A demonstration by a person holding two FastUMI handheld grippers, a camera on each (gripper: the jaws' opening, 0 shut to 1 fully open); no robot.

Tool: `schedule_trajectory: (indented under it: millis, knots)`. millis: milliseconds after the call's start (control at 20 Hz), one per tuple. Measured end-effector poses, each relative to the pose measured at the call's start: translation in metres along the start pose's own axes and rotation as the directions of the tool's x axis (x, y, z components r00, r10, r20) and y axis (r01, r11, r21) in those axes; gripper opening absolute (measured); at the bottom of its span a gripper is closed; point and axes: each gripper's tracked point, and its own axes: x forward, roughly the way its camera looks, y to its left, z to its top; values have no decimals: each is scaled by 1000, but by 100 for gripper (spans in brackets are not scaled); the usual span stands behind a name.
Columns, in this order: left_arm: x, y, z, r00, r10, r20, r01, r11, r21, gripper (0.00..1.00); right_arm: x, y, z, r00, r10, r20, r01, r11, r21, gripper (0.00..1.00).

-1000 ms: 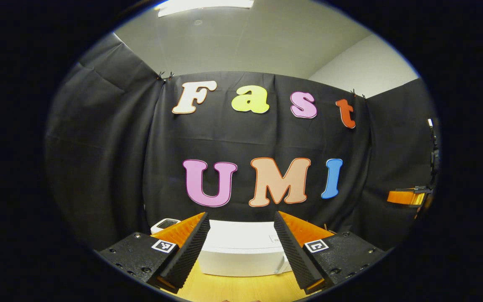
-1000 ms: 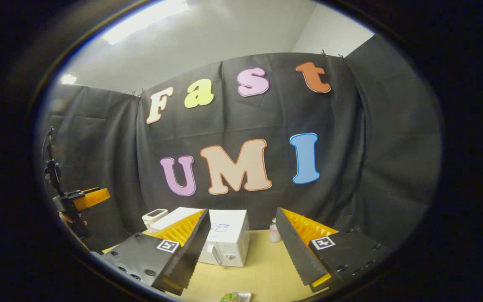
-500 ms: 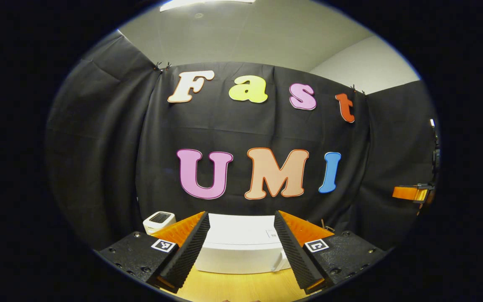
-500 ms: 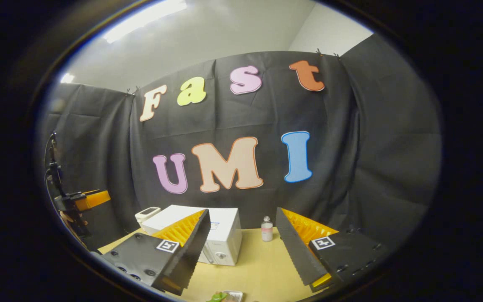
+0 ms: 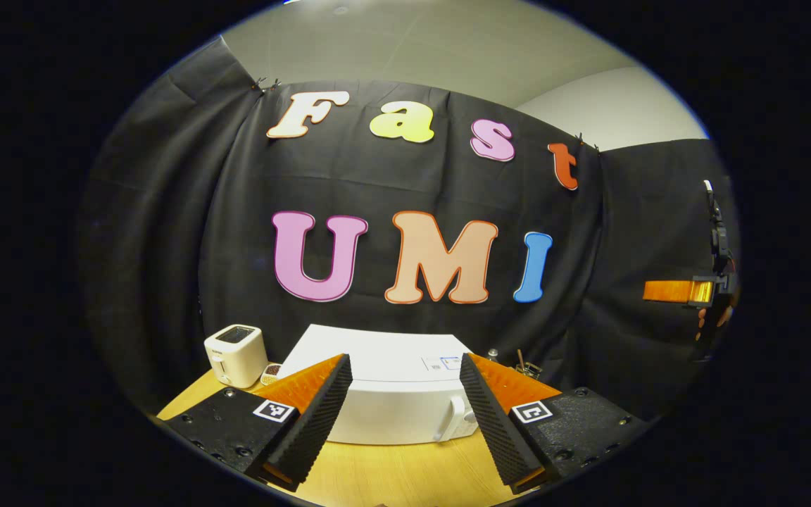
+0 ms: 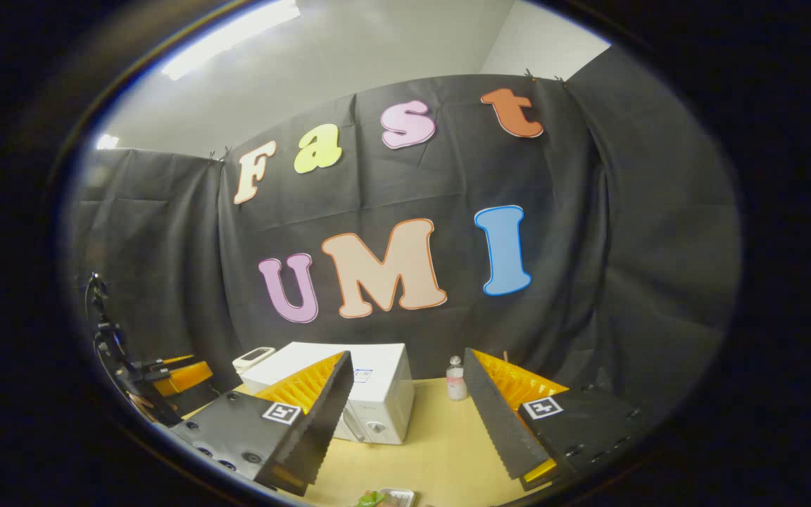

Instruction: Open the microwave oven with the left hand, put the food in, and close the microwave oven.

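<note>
A white microwave oven (image 5: 398, 401) stands shut on the wooden table, straight ahead of my left gripper (image 5: 400, 415), which is open and holds nothing. Its door handle (image 5: 453, 417) sits near the right finger. In the right gripper view the same microwave oven (image 6: 370, 394) is ahead and to the left, its door shut. My right gripper (image 6: 405, 422) is open and holds nothing. A small tray of food (image 6: 386, 498) with green leaves lies on the table at the bottom edge, below the right gripper. The other gripper (image 6: 166, 373) shows far left.
A white toaster (image 5: 235, 355) stands left of the microwave oven. A small bottle (image 6: 455, 380) stands on the table (image 6: 448, 451) right of the oven. The black cloth wall closes the back and sides. The right gripper (image 5: 680, 291) shows at far right in the left gripper view.
Both views have tilted downward, so more of the table, the microwave oven and the toaster show now. Both grippers stayed open.
</note>
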Motion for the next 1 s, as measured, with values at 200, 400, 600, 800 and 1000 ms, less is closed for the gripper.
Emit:
schedule_trajectory:
  millis: [200,400,600,800,1000]
  knots:
    - [12,0,-43,1000,15,4,-15,999,47,96,13,-1,-14,1000,14,-24,-13,1000,23,91]
    - [32,-19,-102,999,-16,-50,22,993,115,97,26,-10,-32,998,-3,-56,5,999,32,91]
    - [55,-45,-162,991,-70,-112,85,988,132,96,34,-16,-45,997,2,-79,2,998,59,91]
    - [79,-64,-208,982,-97,-162,119,984,130,96,35,-17,-52,996,8,-85,-3,998,63,98]
    - [107,-79,-249,972,-102,-213,127,986,108,94,34,-15,-55,997,26,-77,-22,998,59,98]
